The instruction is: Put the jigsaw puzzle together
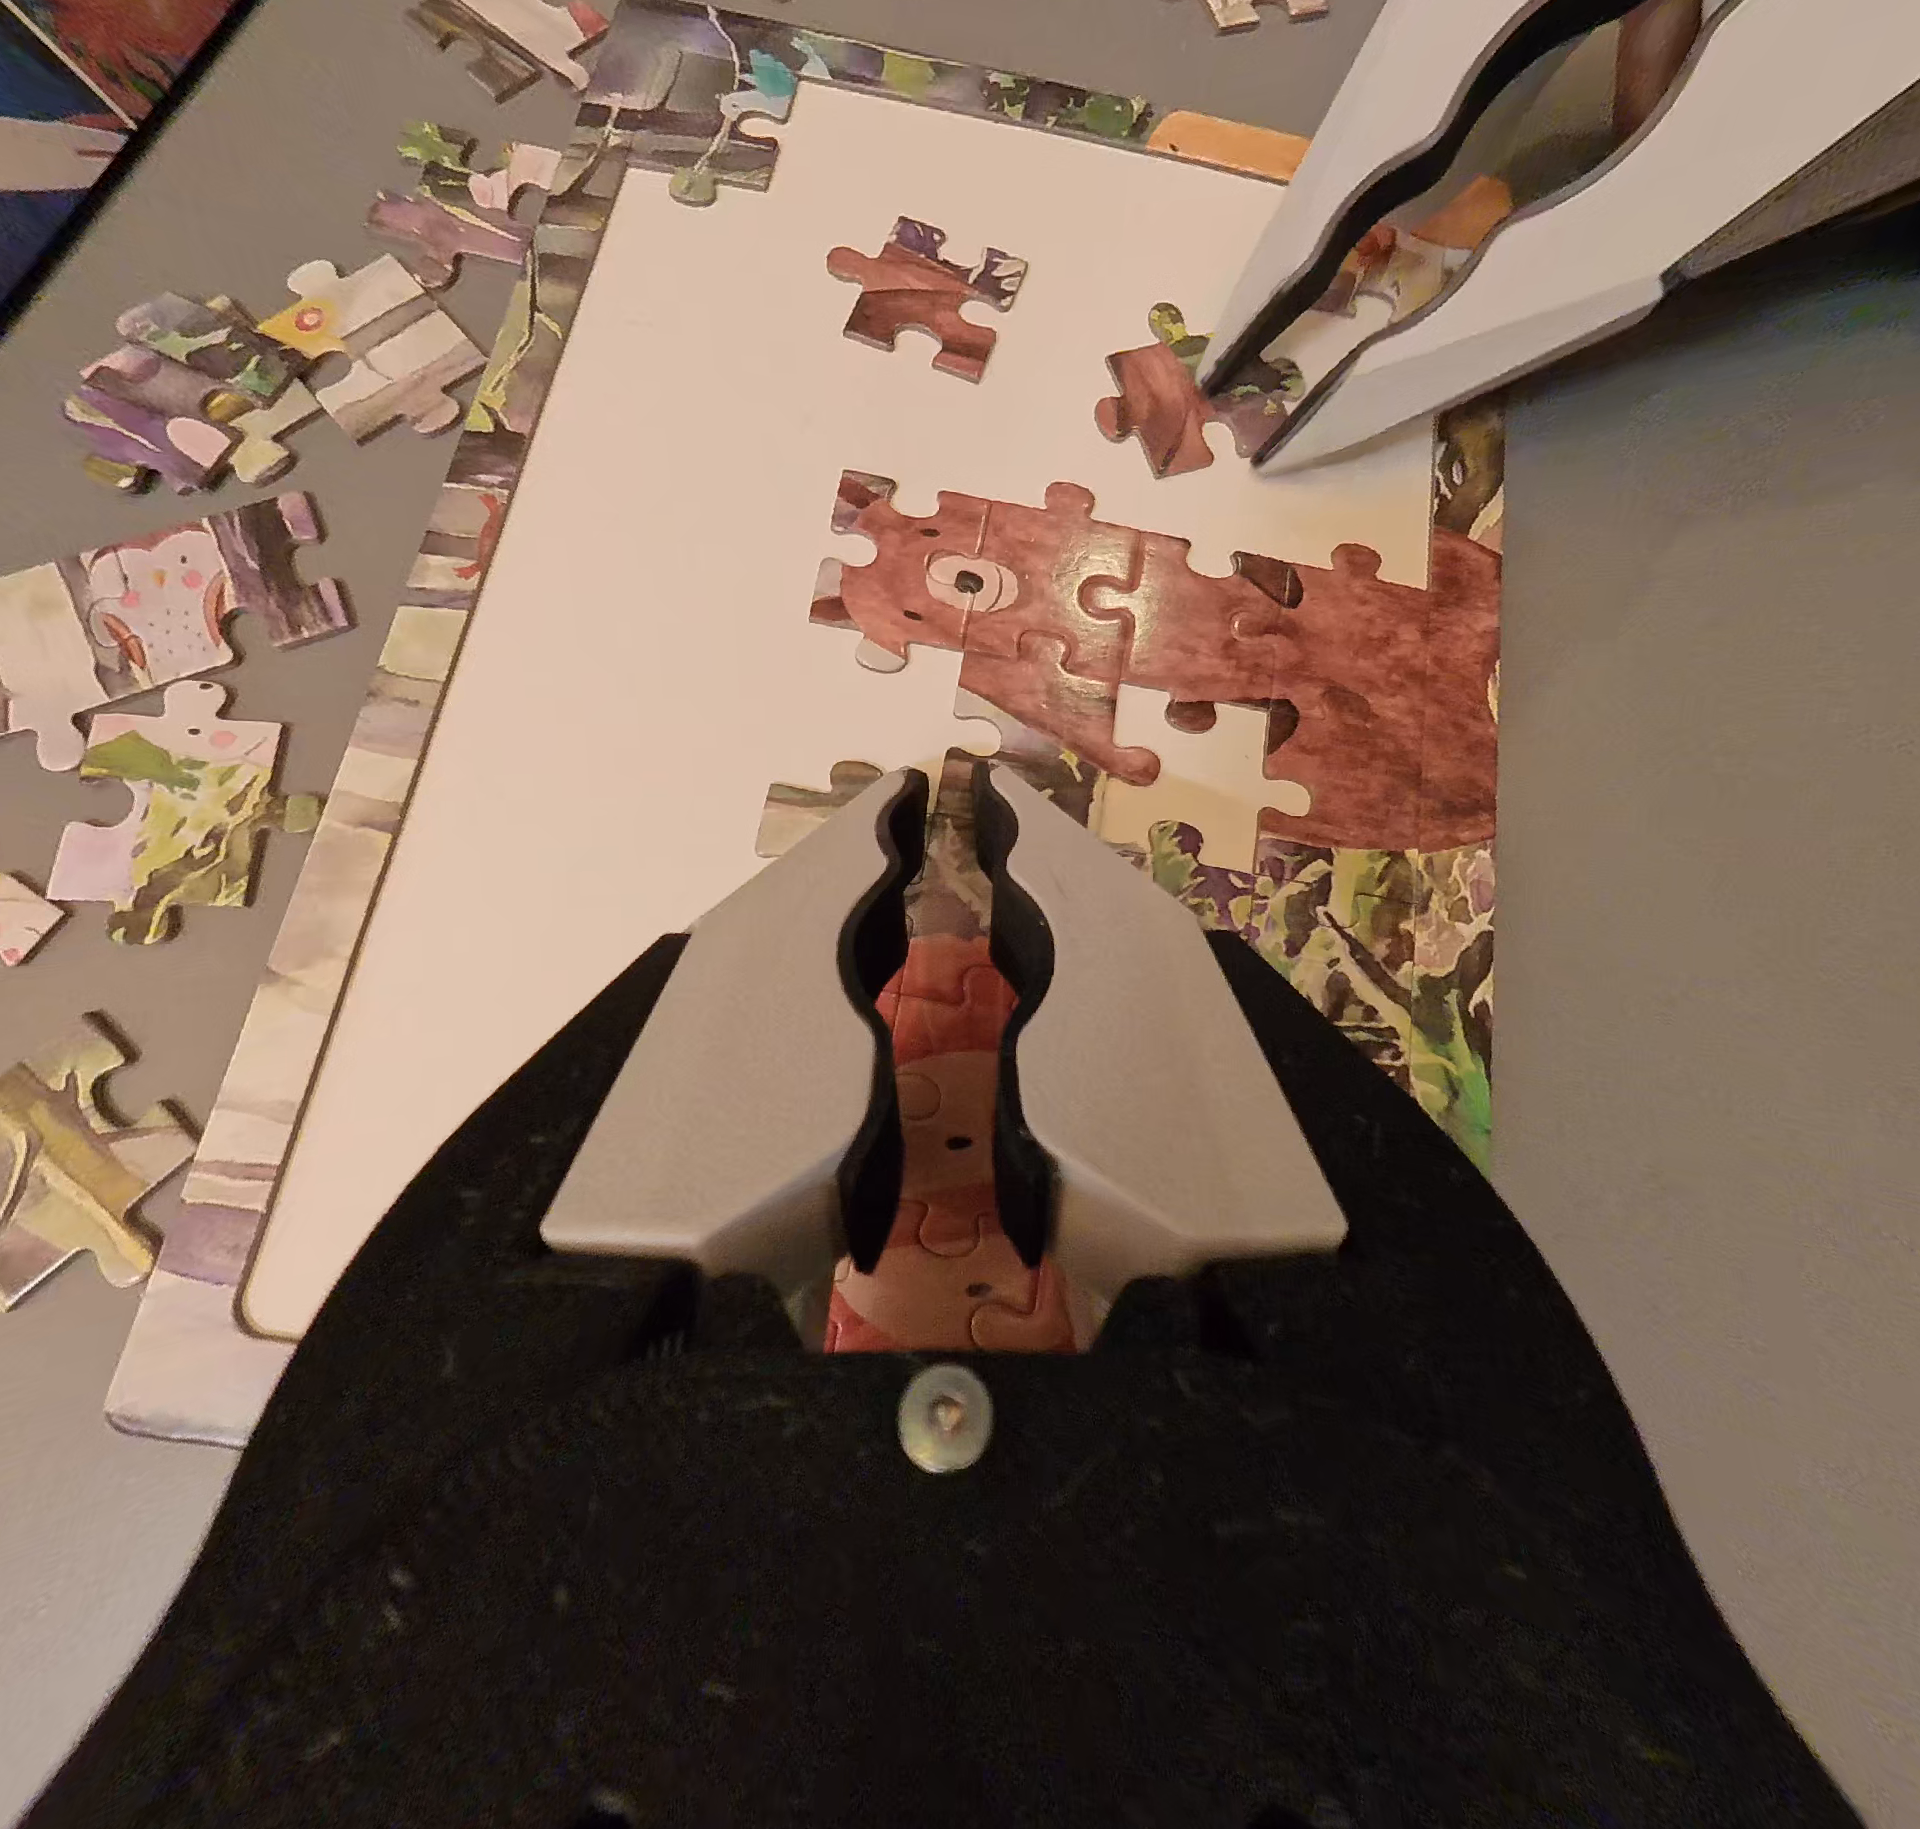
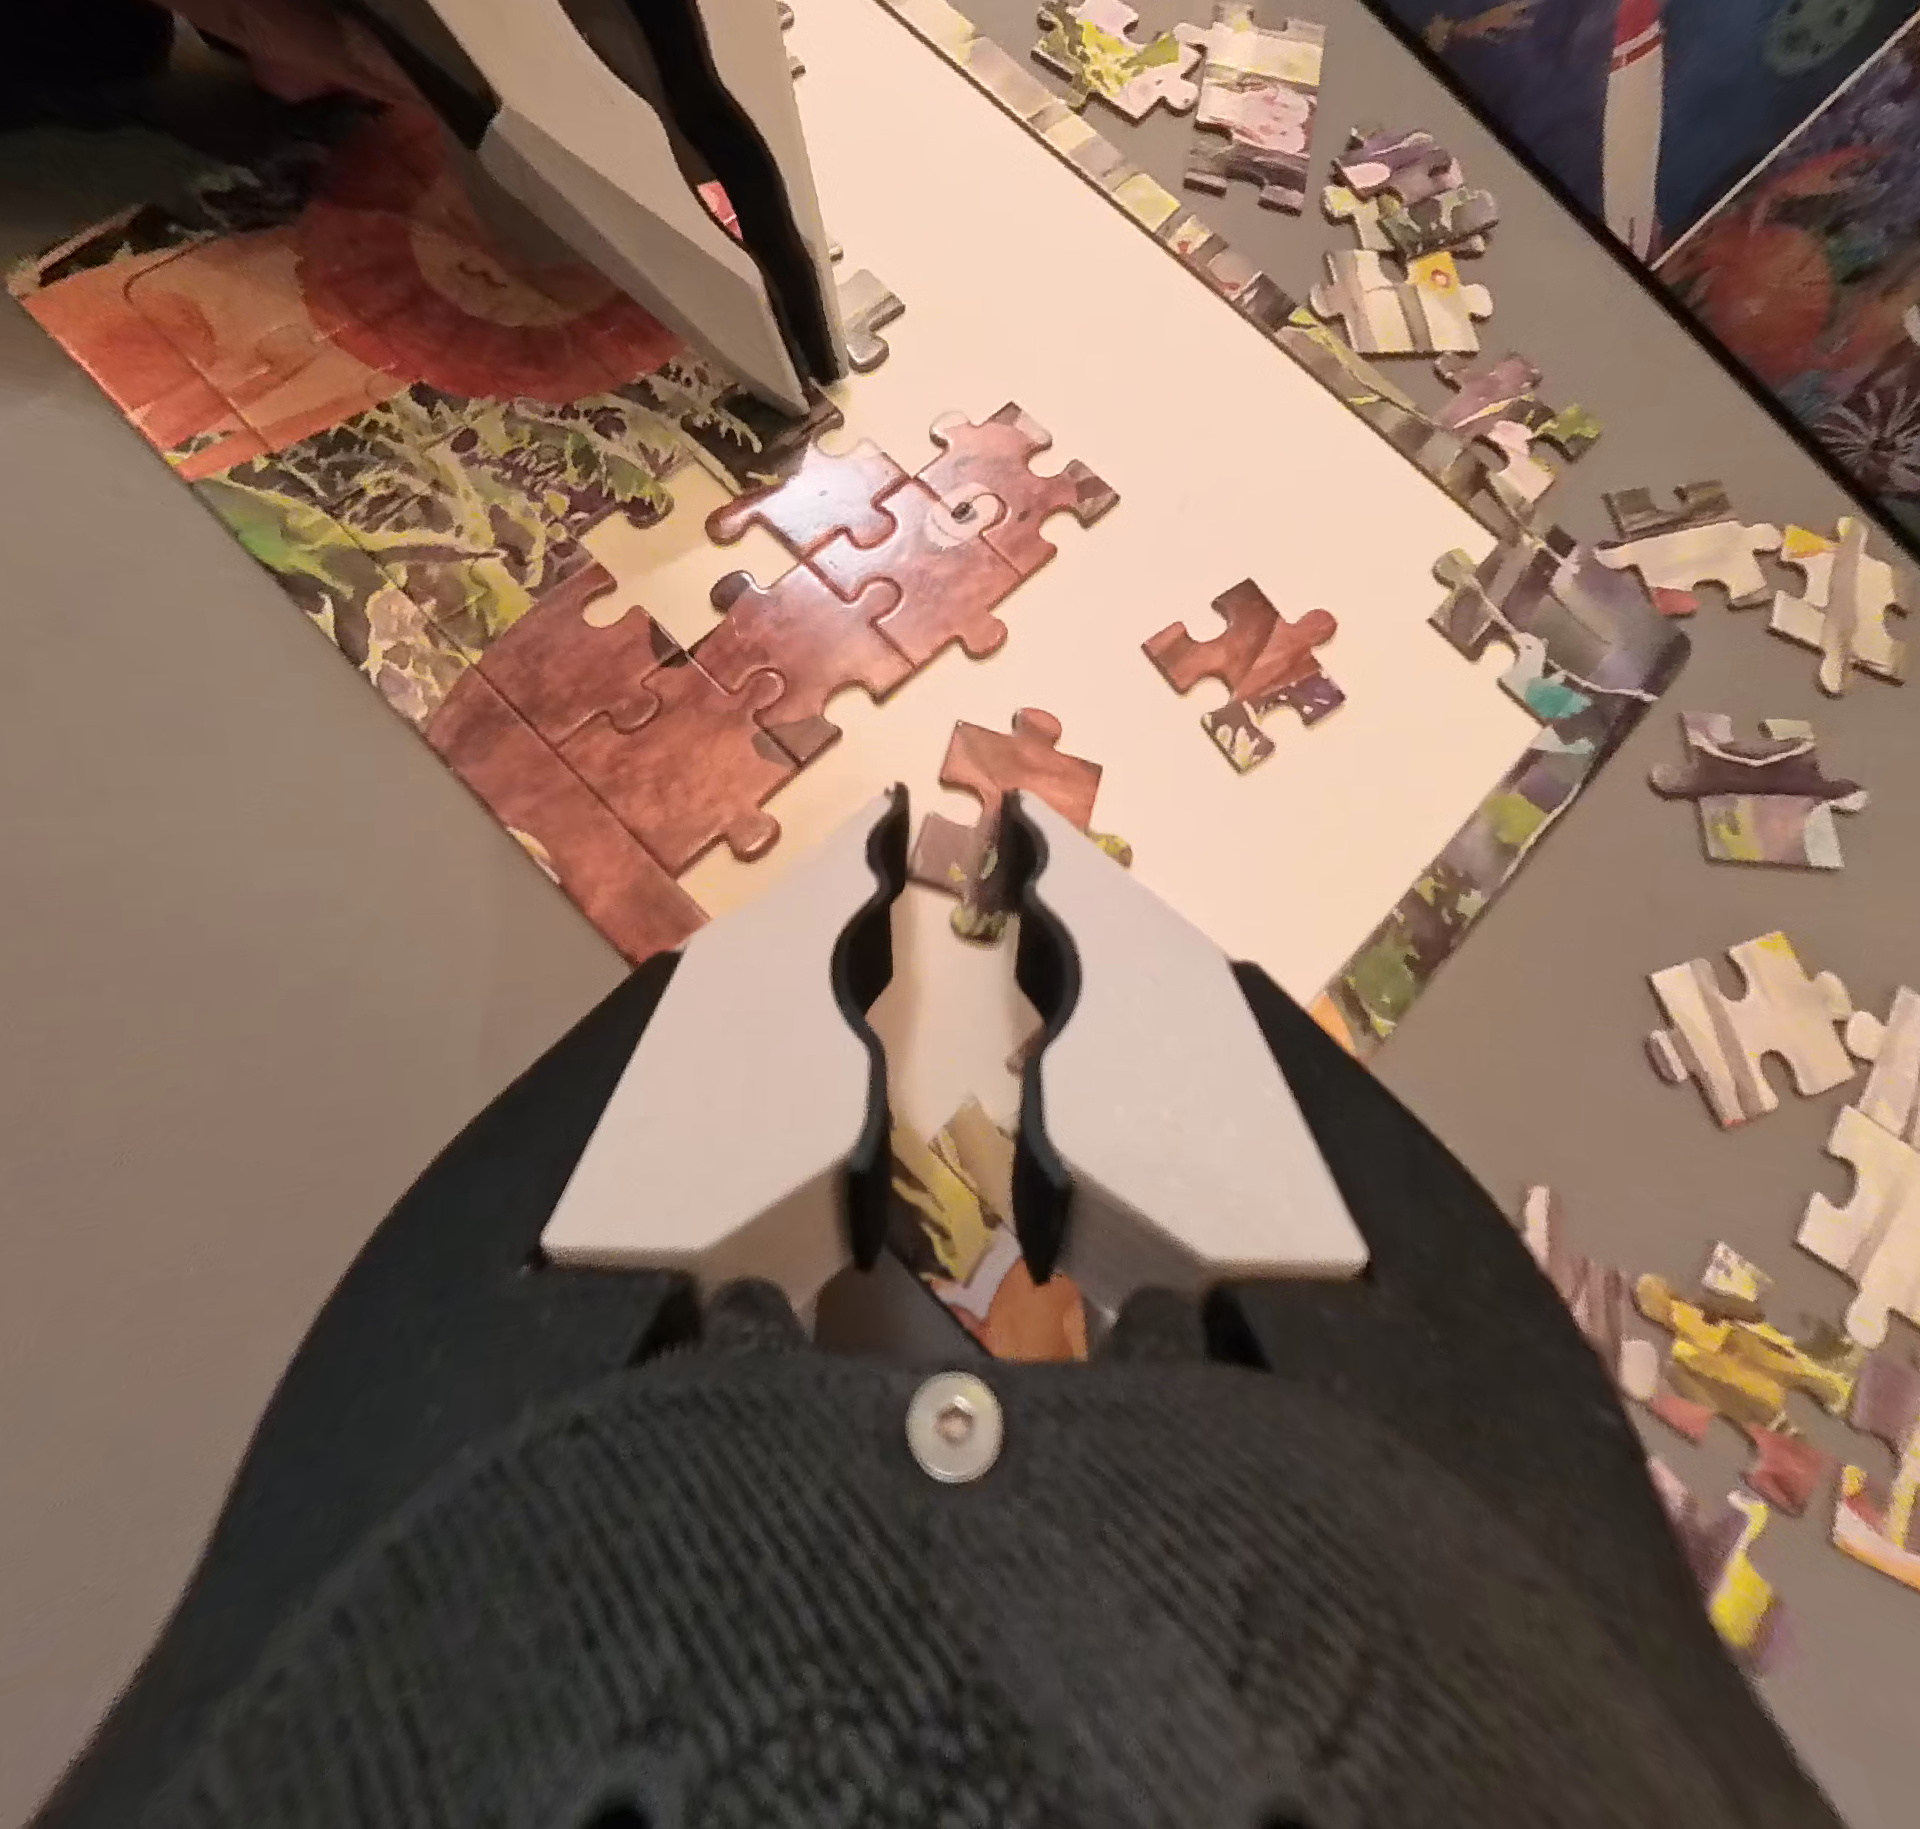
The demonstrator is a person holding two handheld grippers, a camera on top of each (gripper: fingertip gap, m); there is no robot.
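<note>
Nearest the lens in the left wrist view, the left gripper (image 1: 949,777) hangs low over the assembled part of the jigsaw puzzle (image 1: 1340,636), its fingers a narrow slit apart and holding nothing, tips at the edge of the joined pieces. The puzzle lies in a shallow puzzle tray (image 1: 665,699) with a printed border on the grey worktop (image 1: 1714,740). The right gripper (image 2: 954,803) is down on a loose brown piece (image 2: 1023,771) inside the tray; its fingers are slightly parted and rest on or straddle that piece, and whether they actually pinch it cannot be told. A second loose brown piece (image 2: 1247,673) lies well apart from it on the bare white floor of the tray. As for progress, I judge the work roughly a third done: the corner with the orange animal, the green foliage and most of the brown bear is joined, with one single-piece gap (image 1: 1195,751) left inside the bear. Most of the tray floor is still uncovered. Many scattered pieces (image 2: 1403,293) wait on the worktop beyond the tray's far border, beside a colourful box (image 2: 1766,117), so most of the fitting remains.
</note>
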